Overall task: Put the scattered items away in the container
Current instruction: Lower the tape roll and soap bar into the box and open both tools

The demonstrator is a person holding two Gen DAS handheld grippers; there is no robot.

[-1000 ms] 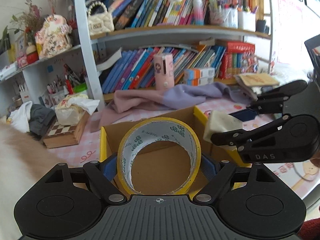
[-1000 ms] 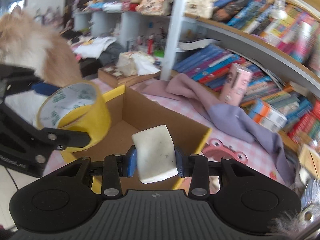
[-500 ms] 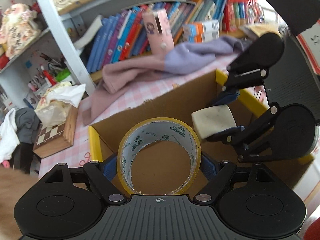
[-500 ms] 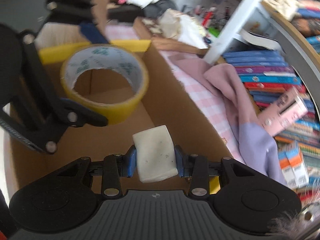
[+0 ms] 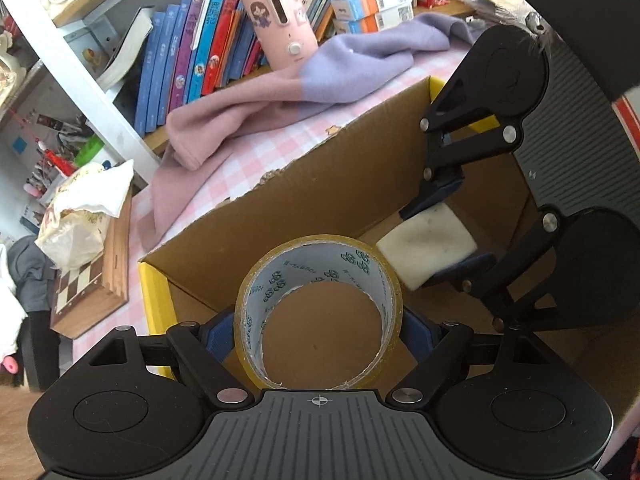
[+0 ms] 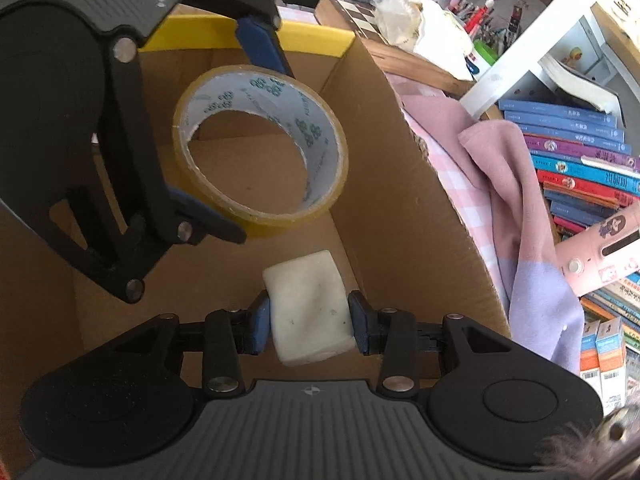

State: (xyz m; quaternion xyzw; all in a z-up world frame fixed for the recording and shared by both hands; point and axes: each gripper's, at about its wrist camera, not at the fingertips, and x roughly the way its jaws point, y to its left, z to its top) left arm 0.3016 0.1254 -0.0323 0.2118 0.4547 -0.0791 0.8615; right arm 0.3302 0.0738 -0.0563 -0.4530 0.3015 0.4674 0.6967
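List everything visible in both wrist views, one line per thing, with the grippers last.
Open brown cardboard box with yellow-taped edges: one, on the pink checked tablecloth.
Roll of yellowish clear packing tape: one, held inside the box.
White rectangular eraser block: one, held inside the box.
Pink and lilac cloth: one, draped behind the box.
Pink cylindrical gadget with cartoon sticker: one, leaning on the books.
Shelf books: many, mostly blue.
Wooden chessboard box: one, left of the box.
Crumpled white bag: one, on the chessboard box.
Left gripper: black, blue-padded fingers shut on the tape.
Right gripper: black, shut on the eraser.
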